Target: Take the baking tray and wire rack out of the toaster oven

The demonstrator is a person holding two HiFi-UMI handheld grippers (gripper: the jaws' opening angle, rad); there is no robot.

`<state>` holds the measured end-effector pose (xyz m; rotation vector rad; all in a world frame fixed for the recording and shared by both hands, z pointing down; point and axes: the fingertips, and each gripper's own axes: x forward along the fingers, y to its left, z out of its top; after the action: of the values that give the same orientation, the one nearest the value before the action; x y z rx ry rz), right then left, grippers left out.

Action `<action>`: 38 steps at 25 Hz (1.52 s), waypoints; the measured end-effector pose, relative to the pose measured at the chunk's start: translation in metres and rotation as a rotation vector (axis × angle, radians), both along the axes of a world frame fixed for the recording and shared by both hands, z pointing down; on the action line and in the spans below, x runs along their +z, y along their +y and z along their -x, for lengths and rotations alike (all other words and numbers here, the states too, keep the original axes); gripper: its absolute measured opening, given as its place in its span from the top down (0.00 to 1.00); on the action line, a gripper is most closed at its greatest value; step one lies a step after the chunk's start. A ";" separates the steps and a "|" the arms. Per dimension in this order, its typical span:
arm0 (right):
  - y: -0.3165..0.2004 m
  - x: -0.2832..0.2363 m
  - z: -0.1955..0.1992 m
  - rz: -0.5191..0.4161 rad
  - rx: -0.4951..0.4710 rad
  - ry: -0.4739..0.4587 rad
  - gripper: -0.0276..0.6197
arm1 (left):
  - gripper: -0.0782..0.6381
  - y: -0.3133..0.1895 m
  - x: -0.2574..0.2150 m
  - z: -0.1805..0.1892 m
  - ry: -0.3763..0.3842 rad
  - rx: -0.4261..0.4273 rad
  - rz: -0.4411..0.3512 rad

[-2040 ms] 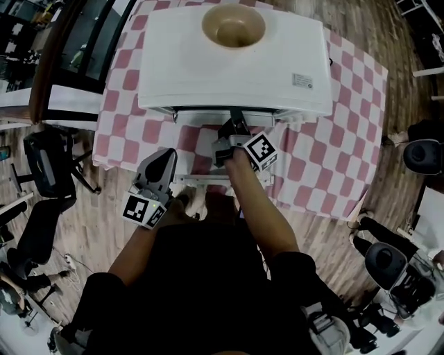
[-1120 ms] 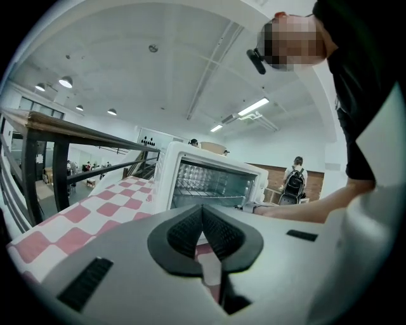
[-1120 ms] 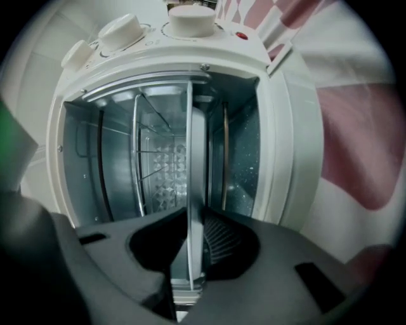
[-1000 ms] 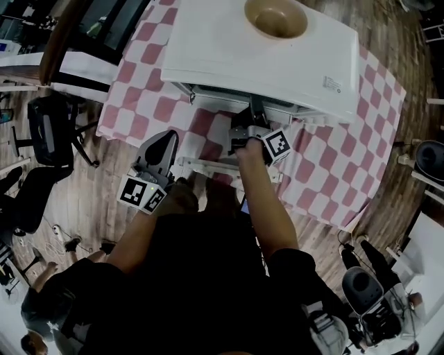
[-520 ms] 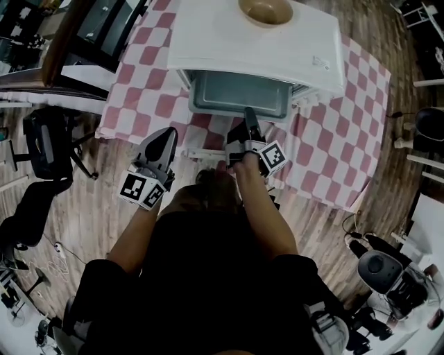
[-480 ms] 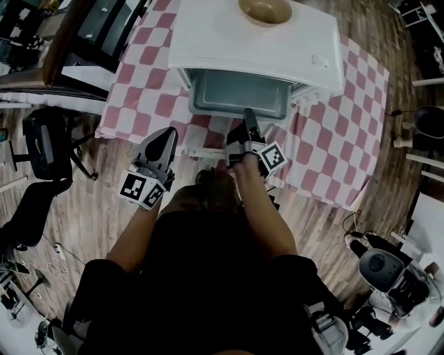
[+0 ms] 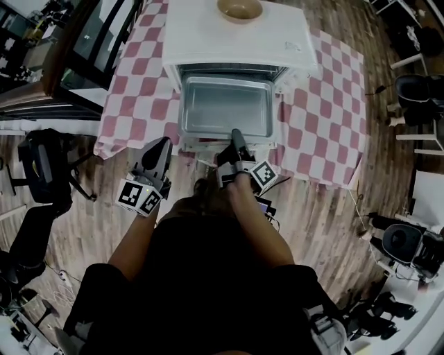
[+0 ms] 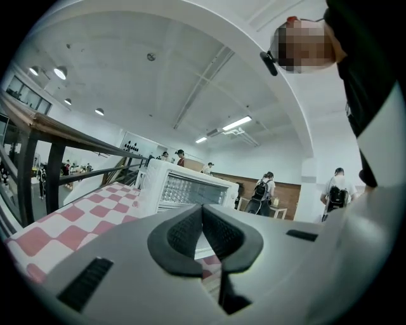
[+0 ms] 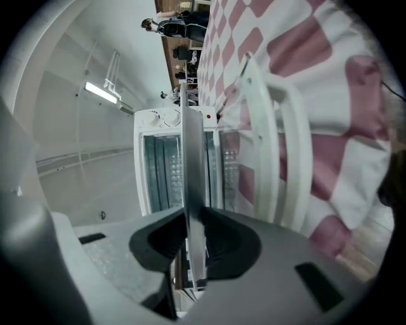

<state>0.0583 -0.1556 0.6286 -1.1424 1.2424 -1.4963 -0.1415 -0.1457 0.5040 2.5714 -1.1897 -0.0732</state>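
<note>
The grey baking tray (image 7: pixel 225 107) sticks most of the way out of the white toaster oven (image 7: pixel 236 38), level, above the open oven door (image 7: pixel 272 146). My right gripper (image 7: pixel 236 136) is shut on the middle of the tray's front rim. In the right gripper view the tray (image 9: pixel 192 146) runs edge-on between the pads of the right gripper (image 9: pixel 193 212), with the oven (image 9: pixel 158 165) behind it. My left gripper (image 7: pixel 162 144) hangs shut and empty, left of the door, off the table's front edge. Past the closed left gripper (image 8: pixel 203 209) stands the oven (image 8: pixel 184 187). I cannot make out a wire rack.
A tan bowl (image 7: pixel 239 8) sits on top of the oven. The oven stands on a table with a pink and white checked cloth (image 7: pixel 316 118). The door's handle (image 9: pixel 279 146) shows right of the tray. Black chairs (image 7: pixel 41 166) stand on the wooden floor at left and right.
My right gripper has drawn back towards the person, and the tray has slid further out of the oven. My left gripper has shifted a little and stays shut.
</note>
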 end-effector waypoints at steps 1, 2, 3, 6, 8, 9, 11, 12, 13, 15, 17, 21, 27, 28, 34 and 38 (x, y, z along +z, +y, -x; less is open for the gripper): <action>0.009 -0.001 0.002 0.003 0.004 -0.006 0.83 | 0.90 0.003 0.002 0.001 -0.002 0.007 -0.005; 0.018 -0.001 0.003 0.006 0.007 -0.012 0.83 | 0.90 0.007 0.004 0.001 -0.001 0.012 -0.006; 0.026 -0.001 0.002 0.006 0.010 -0.016 0.83 | 0.90 0.010 0.005 0.001 0.001 0.016 -0.005; 0.048 -0.004 -0.006 -0.005 0.028 -0.009 0.83 | 0.90 0.016 0.006 -0.005 0.008 0.040 0.003; 0.062 -0.008 -0.019 -0.011 0.055 0.005 0.83 | 0.90 0.018 0.008 -0.013 0.006 0.076 -0.002; 0.068 -0.012 -0.026 -0.016 0.069 0.009 0.83 | 0.90 0.020 0.008 -0.017 0.004 0.093 -0.005; 0.081 -0.021 -0.042 -0.027 0.098 0.013 0.83 | 0.90 0.025 0.005 -0.030 0.007 0.118 -0.002; 0.089 -0.025 -0.053 -0.029 0.117 0.018 0.83 | 0.90 0.029 0.002 -0.038 0.010 0.132 0.001; 0.098 -0.029 -0.066 -0.030 0.140 0.025 0.83 | 0.90 0.032 -0.002 -0.049 0.014 0.150 -0.001; 0.116 -0.040 -0.093 -0.043 0.195 0.040 0.83 | 0.90 0.038 -0.010 -0.072 0.020 0.195 -0.018; 0.130 -0.048 -0.117 -0.062 0.248 0.051 0.83 | 0.90 0.040 -0.014 -0.092 0.023 0.240 -0.037; 0.151 -0.049 -0.150 -0.070 0.344 0.088 0.83 | 0.90 0.036 -0.008 -0.119 0.027 0.318 -0.043; 0.181 -0.055 -0.202 -0.089 0.464 0.103 0.83 | 0.90 0.036 -0.014 -0.168 0.036 0.432 -0.057; 0.185 -0.055 -0.208 -0.095 0.474 0.099 0.83 | 0.90 0.035 -0.015 -0.176 0.036 0.447 -0.060; 0.196 -0.052 -0.260 -0.096 0.528 0.093 0.83 | 0.90 0.029 -0.017 -0.215 0.017 0.499 -0.068; 0.189 -0.050 -0.301 -0.094 0.538 0.108 0.83 | 0.90 0.023 -0.017 -0.242 0.006 0.509 -0.062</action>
<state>0.3591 0.0330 0.5790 -1.3739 0.9587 -0.9760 0.1008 -0.1229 0.4866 2.8391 -0.5066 -0.0048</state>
